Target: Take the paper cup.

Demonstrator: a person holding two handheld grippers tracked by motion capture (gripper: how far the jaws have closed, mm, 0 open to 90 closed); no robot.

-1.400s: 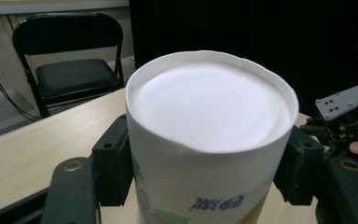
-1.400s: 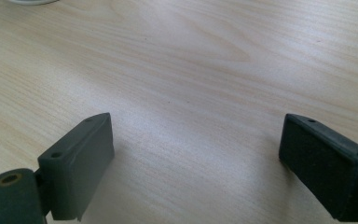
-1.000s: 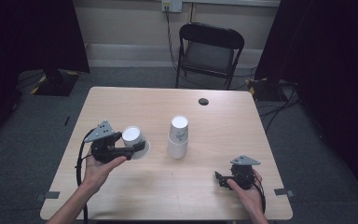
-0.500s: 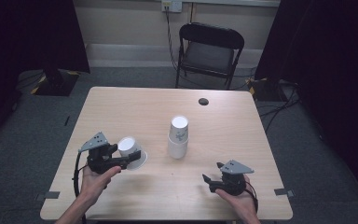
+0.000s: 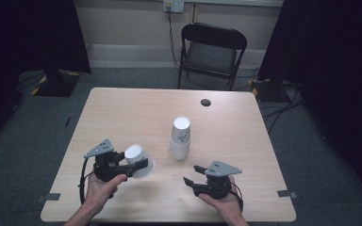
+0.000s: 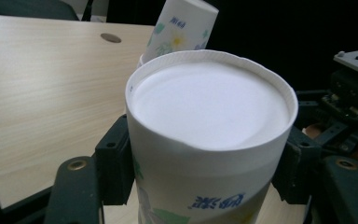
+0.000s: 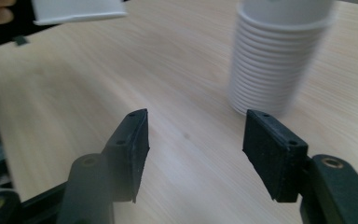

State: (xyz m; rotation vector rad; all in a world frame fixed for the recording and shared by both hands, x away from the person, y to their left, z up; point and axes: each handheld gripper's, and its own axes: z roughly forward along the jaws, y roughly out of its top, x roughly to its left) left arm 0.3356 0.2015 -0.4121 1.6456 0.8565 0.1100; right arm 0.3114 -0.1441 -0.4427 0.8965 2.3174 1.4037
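At the left of the tabletop (image 5: 122,113) we see the left gripper (image 5: 131,168) held in a hand (image 5: 100,188) near the front edge, to the left of the stack of paper cups (image 5: 180,139) that we take as our landmark. Its fingers (image 6: 114,168) are clamped on a single paper cup (image 5: 139,161), pressing both sides of its wall. The cup is upside down and tilted, its flat white base turned up and away from the hand, its rim toward the wood just left of and in front of the stack. In the left gripper view the base (image 6: 209,105) faces us, with blue print and a green leaf pattern on the wall below it, and the stack rises right behind it.

The stack stands upright and inverted near the middle of the tabletop, many rims nested at its foot. Behind it and a little to the right lies a small dark round hole (image 5: 205,102) in the wood.

Right of the stack and nearer the front edge we find the right gripper (image 5: 192,175) in the other hand (image 5: 221,202), pointing left toward the held cup. Its fingers (image 7: 130,149) stand apart with nothing but bare wood between them; they have just been closing. In the right gripper view the stack appears beyond the right finger, blurred.
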